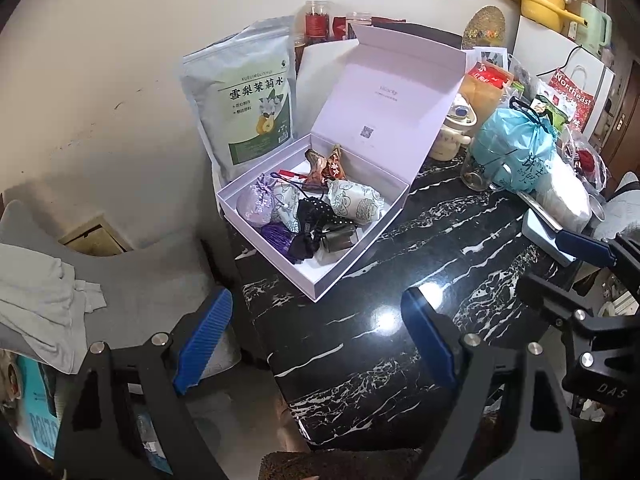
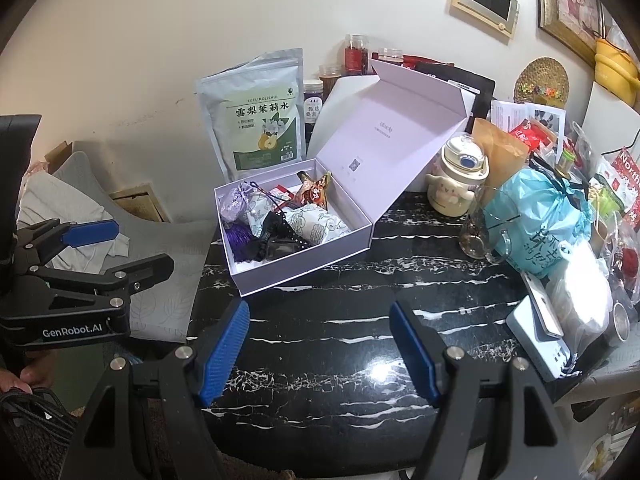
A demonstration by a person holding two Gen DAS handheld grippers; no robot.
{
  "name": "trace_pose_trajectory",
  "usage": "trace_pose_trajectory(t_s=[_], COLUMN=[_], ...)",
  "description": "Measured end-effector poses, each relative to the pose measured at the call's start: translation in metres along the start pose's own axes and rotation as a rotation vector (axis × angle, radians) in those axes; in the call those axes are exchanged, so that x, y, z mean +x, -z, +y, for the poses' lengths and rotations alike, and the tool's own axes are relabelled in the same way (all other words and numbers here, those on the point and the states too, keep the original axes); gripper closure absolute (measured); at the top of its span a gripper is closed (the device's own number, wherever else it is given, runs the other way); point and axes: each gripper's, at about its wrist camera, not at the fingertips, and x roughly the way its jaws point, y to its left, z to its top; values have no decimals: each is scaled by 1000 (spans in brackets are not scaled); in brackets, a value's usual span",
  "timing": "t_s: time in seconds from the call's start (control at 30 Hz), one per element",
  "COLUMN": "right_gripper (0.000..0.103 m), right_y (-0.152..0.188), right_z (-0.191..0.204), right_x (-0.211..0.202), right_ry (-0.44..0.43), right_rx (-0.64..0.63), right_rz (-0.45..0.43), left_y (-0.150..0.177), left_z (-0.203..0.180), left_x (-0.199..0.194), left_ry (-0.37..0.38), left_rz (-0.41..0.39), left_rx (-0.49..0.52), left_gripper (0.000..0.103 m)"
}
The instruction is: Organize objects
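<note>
A: Item one, black marble tabletop (image 2: 340,320). Carries everything; bare stone directly ahead of both your tools.

B: Item two?

A: Lilac gift box (image 2: 304,266), lid (image 2: 400,128) hinged back and leaning toward the wall. The tray sits on the table's far left corner, its long axis running from near-left to far-right across your view. It lies ahead of both grippers, up and slightly left of centre for the right one, nearly straight ahead for the left.

B: Which tool is closer?

A: By my reading, your left gripper (image 1: 316,344); the box's near corner comes close to its fingertips. Your right gripper (image 2: 320,354) stands further back, with open tabletop between. Both are spread wide and carry nothing.

B: Contents, descending?

A: Patterned white pouch (image 2: 316,224), lavender drawstring sachet (image 2: 236,204), black dotted fabric piece (image 2: 276,222), purple tassel (image 2: 240,240), brown foil candy wrappers (image 2: 314,192). All inside the tray, heaped toward its left and middle.

B: And the lid?

A: Probably the remaining step. Its free edge is up and to the right of the tray, so you would reach it from the right side.
</note>
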Motion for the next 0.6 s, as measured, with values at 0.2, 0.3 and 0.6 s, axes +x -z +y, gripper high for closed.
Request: trace_pose_trajectory(t_s=[0.2,0.3,0.6], right_gripper=[30,30,30], right_y=[1,1,1], right_z=[-1,-1,-1], right_x=[0,0,2], right_ry=[2,2,-2], right_rx=[1,-2,-9], right_rz=[-3,-4,-4], left_y=[0,1,2], left_z=[0,0,0], left_x=[0,1,1], left_ry=[2,3,4], left_rz=[0,4,5], left_rx=[3,1,1], left_gripper=[17,17,17])
